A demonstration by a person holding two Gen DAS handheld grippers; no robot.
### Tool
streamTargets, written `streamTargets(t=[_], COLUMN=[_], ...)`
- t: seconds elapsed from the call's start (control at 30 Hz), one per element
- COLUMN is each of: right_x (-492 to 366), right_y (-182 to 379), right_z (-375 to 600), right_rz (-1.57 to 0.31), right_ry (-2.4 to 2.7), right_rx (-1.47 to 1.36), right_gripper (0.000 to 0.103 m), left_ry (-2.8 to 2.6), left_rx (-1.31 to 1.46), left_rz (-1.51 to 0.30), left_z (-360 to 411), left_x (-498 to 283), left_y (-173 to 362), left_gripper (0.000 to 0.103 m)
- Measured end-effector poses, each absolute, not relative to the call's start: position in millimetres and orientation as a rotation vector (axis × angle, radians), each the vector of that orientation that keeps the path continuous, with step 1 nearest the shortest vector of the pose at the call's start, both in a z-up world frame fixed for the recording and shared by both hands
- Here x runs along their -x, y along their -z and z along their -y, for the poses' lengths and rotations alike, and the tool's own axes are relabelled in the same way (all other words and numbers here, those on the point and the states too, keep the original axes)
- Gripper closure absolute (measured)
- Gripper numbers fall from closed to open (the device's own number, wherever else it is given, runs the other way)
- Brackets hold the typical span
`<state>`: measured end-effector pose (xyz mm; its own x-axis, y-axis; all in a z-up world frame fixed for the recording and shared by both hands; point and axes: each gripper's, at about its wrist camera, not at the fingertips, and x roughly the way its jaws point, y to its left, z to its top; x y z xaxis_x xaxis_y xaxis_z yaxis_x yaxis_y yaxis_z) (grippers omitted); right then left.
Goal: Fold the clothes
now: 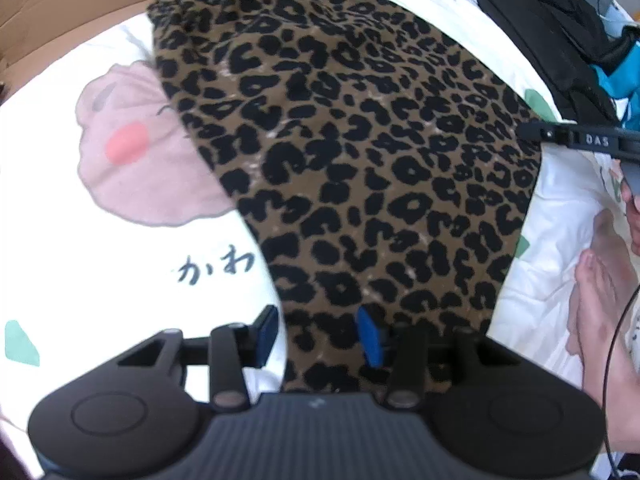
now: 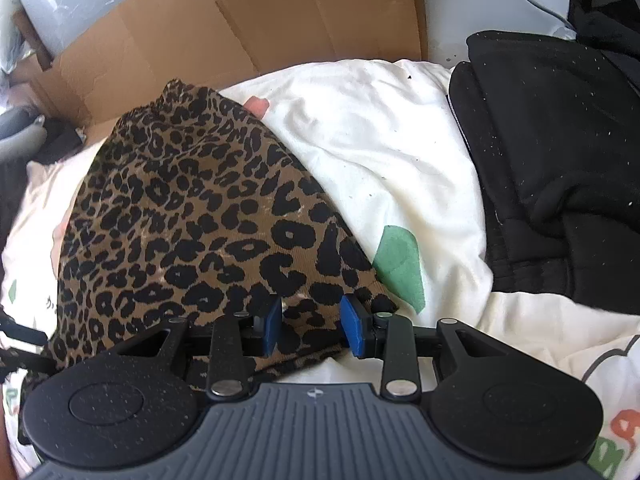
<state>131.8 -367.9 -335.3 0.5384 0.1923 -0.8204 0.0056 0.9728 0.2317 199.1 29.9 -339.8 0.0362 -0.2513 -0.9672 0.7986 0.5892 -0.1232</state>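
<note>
A leopard-print garment (image 1: 352,152) lies spread flat on a white printed sheet (image 1: 120,280). My left gripper (image 1: 318,336) hangs over the garment's near left edge. Its left pad is above the sheet and its right pad above the fabric, with the jaws apart and nothing pinched. In the right wrist view the same garment (image 2: 192,220) runs away to the upper left. My right gripper (image 2: 312,326) stands open over its near right corner, with flat cloth showing between the blue pads. Part of the right gripper (image 1: 580,140) also shows at the garment's right edge.
Brown cardboard (image 2: 240,20) stands behind the sheet. A pile of black clothes (image 2: 560,160) lies to the right of the garment. A person's bare foot (image 1: 600,280) rests on the sheet at the right, with a thin black cable (image 1: 616,344) beside it.
</note>
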Motion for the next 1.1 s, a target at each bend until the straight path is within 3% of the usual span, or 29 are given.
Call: streamTargets(t=[0.27, 0.5, 0.9, 1.1], right_x=[-130.4, -140.4, -129.7, -122.8], right_y=[316.9, 310.9, 325.9, 327.6], right_z=[370.8, 362.8, 302.5, 295.5], right_rz=[-1.041, -0.997, -1.025, -1.04], right_ry=[-0.15, -0.156, -0.263, -0.27], right_rx=[-0.135, -0.111, -0.141, -0.107], right_gripper=[0.063, 0.063, 0.062, 0.059], left_ry=[0.86, 0.89, 0.896, 0.929], left_rx=[-0.455, -0.371, -0.272, -0.29], left_rz=[-1.271, -1.317, -1.407, -1.465], left_z=[-51.6, -62.5, -86.4, -91.8], left_x=[-207.3, -210.6, -212.0, -204.6], left_y=[328.8, 351.3, 368.0, 368.7], left_gripper=[0.057, 0.057, 0.073, 0.073])
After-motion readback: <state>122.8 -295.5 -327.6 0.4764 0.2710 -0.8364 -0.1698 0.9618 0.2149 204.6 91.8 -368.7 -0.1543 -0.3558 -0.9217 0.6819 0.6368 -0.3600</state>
